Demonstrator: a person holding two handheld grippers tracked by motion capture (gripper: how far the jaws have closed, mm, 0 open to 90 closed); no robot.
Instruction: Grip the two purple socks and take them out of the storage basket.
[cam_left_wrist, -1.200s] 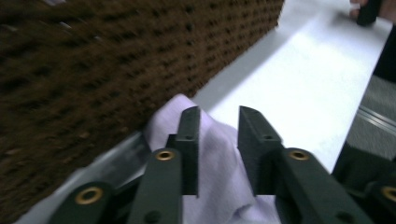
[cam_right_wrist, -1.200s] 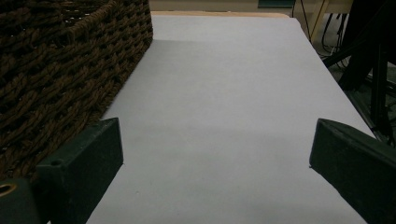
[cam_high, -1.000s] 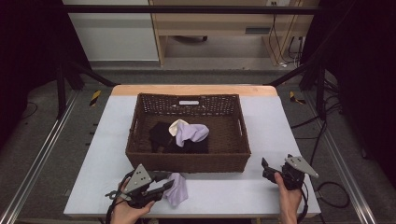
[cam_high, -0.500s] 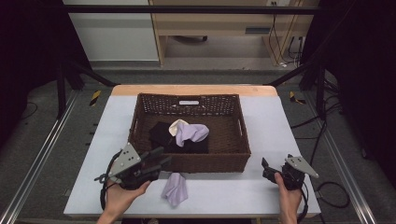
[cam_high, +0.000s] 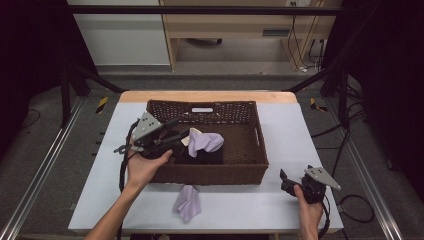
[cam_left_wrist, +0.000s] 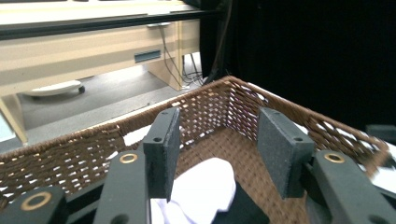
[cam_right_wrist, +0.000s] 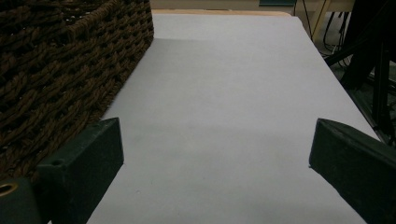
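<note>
From the high view, a rectangular dark brown woven wicker basket (cam_high: 252, 150) sits at the middle of the pale grey counter (cam_high: 300, 130). It holds a crumpled lilac cloth (cam_high: 206, 142) lying on dark fabric (cam_high: 207, 156). A second lilac cloth (cam_high: 187, 202) lies on the counter just in front of the basket's near wall, likely waiting to be sorted. The left tool (cam_high: 172, 134) hangs over the basket's left part, aimed at the cloths inside. The right tool (cam_high: 286, 181) rests low near the counter's right near corner, out of the way.

In the left gripper view, the left tool (cam_left_wrist: 219, 140) has its jaws apart with nothing between them, poised above a pale cloth (cam_left_wrist: 201, 186) on the basket floor.

In the right gripper view, the right tool (cam_right_wrist: 215, 163) is spread wide and empty over bare counter, with the basket wall (cam_right_wrist: 60, 65) at its left.
</note>
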